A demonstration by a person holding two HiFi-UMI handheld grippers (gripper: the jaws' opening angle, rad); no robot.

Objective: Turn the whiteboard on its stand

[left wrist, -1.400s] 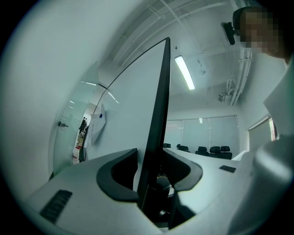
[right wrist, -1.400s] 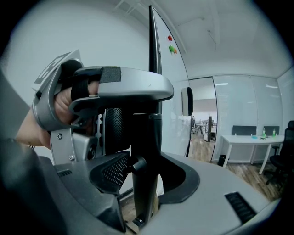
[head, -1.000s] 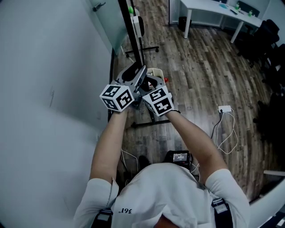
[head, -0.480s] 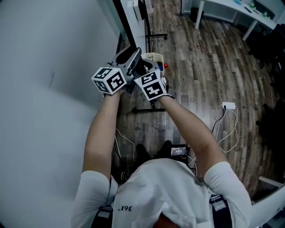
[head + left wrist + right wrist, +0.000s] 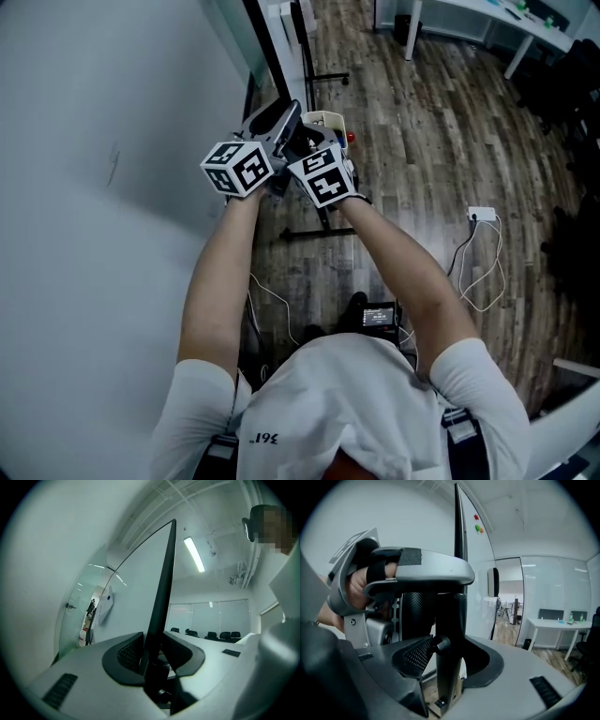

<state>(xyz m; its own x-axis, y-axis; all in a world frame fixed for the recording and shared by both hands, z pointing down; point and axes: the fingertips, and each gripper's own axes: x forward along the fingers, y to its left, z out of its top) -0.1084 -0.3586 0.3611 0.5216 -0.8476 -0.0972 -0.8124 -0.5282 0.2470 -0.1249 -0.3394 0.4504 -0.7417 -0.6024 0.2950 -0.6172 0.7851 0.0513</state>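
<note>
Beside the pale wall (image 5: 94, 187), the whiteboard (image 5: 477, 569) stands upright on its stand, seen almost edge-on, with a red and a green magnet (image 5: 478, 523) on its face. The left gripper (image 5: 152, 656) is the upper one. Its jaws have just been closing, and they now hold the dark edge of the board (image 5: 165, 573) between the two pads. The right gripper (image 5: 447, 653) is just under it and is clamped on the dark stand post (image 5: 451, 620). One ribbed pad touches the small round knob (image 5: 440, 645) on this post. In the head view the two marker cubes are side by side, and both forearms reach forward. The black foot bar (image 5: 314, 232) of the stand lies on the wood floor (image 5: 422, 141).
</note>
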